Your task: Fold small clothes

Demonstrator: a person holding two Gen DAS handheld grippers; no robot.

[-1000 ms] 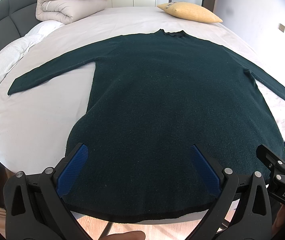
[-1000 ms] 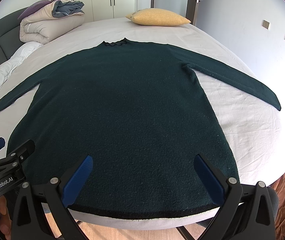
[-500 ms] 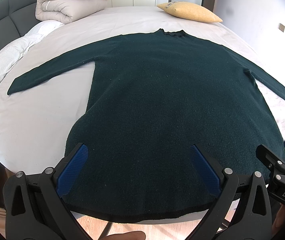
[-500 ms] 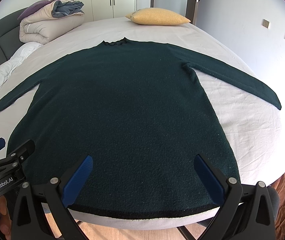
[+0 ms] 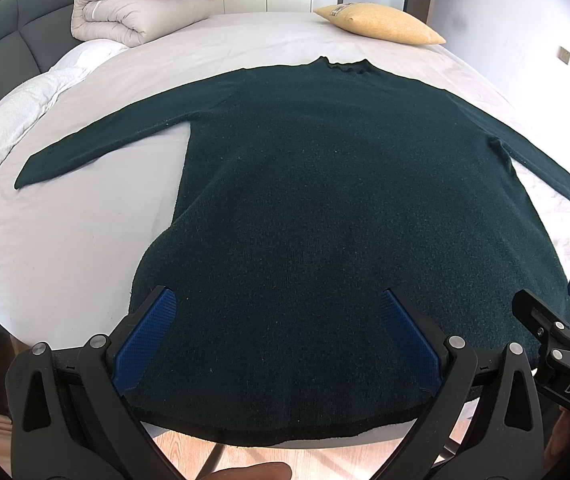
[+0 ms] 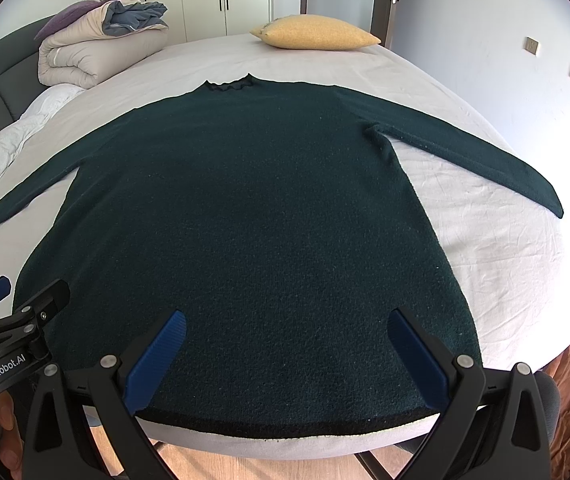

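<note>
**A:** What is in front of the cameras?

**B:** One dark green knitted long-sleeved sweater lies flat and face-up on a bed covered with a pale sheet. Its hem runs along the near edge of the bed, its collar points away, and both sleeves are spread out to the sides.

**A:** And the grippers?

**B:** Two. The left gripper, black with blue ribbed pads, hovers over the hem on the sweater's left half. Its jaws are spread wide and grip nothing. The right gripper hovers over the hem on the right half, also wide open and empty. Each one shows at the edge of the other's view.

**A:** So what is the step, and how should it go?

**B:** Folding looks not yet begun. One likely start is taking a sleeve or a hem corner. The knit is thick and soft, so each gripper should come down on an edge, pinch both layers together, and lift together with the other so the cloth does not drag or bunch. Sleeves would go in across the body first, then the hem up toward the collar.

**A:** Anything else, counted?

**B:** One yellow cushion at the far end, one rolled beige and grey duvet at the far left, one white blanket by the dark padded headboard, and two wall sockets on the right wall.
</note>
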